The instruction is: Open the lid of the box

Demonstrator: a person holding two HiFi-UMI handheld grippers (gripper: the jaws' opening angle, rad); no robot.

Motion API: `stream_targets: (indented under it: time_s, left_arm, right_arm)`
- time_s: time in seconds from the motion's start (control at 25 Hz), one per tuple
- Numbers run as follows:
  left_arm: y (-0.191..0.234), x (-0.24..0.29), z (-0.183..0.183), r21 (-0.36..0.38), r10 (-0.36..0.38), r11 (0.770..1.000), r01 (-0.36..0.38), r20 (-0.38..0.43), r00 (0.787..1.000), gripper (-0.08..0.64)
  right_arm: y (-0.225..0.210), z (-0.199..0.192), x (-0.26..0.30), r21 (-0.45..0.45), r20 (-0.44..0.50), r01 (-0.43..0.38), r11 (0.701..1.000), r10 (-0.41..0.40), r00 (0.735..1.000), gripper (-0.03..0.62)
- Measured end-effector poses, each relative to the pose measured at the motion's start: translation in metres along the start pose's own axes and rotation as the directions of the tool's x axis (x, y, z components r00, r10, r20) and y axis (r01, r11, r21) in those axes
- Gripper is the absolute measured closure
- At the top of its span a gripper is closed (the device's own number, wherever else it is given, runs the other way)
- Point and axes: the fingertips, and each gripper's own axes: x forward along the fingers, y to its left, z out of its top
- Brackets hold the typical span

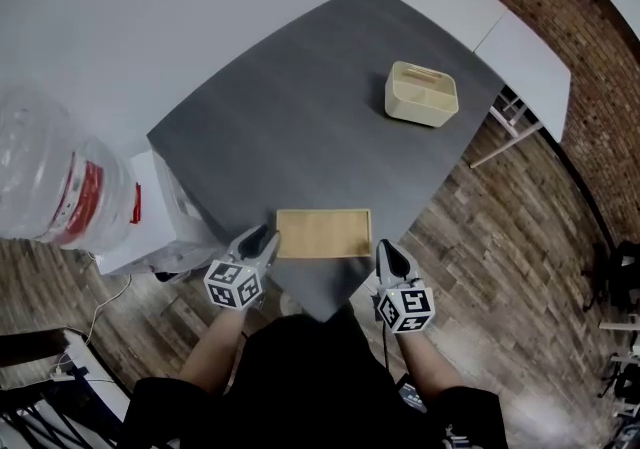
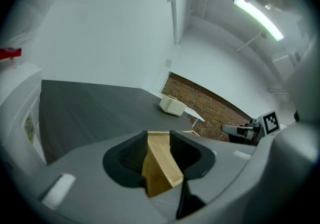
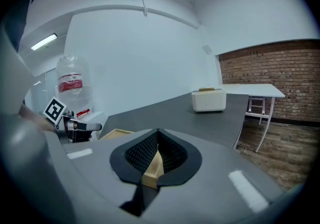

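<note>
While right gripper (image 1: 393,255) fingers sit closed beside wooden lid (image 1: 323,233), left gripper (image 1: 262,237) fingers wide apart at lid's left end.

Claws (image 1: 268,234) (image 1: 388,249) x2, box (image 1: 421,94) x1, lid (image 1: 323,233) x1, jug (image 1: 45,177) x1

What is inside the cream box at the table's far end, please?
The box shows a pale hollow and a tan strip; its walls hide part of the bottom.
</note>
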Motion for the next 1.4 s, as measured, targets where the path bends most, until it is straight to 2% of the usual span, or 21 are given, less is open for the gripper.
stream_targets:
  time_s: [0.28, 0.52, 0.84, 0.96, 1.2, 1.4]
  left_arm:
    - [0.01, 0.012, -0.019, -0.07, 0.053, 0.996, -0.058, -0.069, 0.996, 0.408]
    - [0.012, 0.014, -0.028, -0.109, 0.058, 0.992, -0.069, -0.096, 0.994, 0.418]
    - [0.011, 0.01, -0.025, -0.163, 0.043, 0.985, -0.053, -0.064, 0.997, 0.467]
    - [0.011, 0.009, -0.021, -0.206, 0.032, 0.978, -0.04, -0.041, 0.999, 0.505]
    - [0.01, 0.01, -0.021, -0.203, 0.029, 0.979, -0.036, -0.037, 0.999, 0.502]
    - [0.011, 0.011, -0.021, -0.215, 0.039, 0.976, -0.044, -0.03, 0.999, 0.499]
  right_arm:
    - [-0.009, -0.016, 0.014, 0.034, -0.08, -0.017, 0.999, 0.019, 0.997, 0.571]
    - [-0.01, -0.029, 0.02, 0.061, -0.12, -0.037, 0.997, 0.044, 0.992, 0.541]
    - [-0.008, -0.037, 0.03, 0.075, -0.151, -0.043, 0.996, 0.054, 0.987, 0.534]
    - [-0.011, -0.04, 0.036, 0.092, -0.177, -0.045, 0.995, 0.061, 0.982, 0.5]
    - [-0.011, -0.05, 0.047, 0.144, -0.235, -0.049, 0.988, 0.083, 0.968, 0.451]
    - [-0.009, -0.054, 0.055, 0.182, -0.256, -0.056, 0.982, 0.103, 0.961, 0.449]
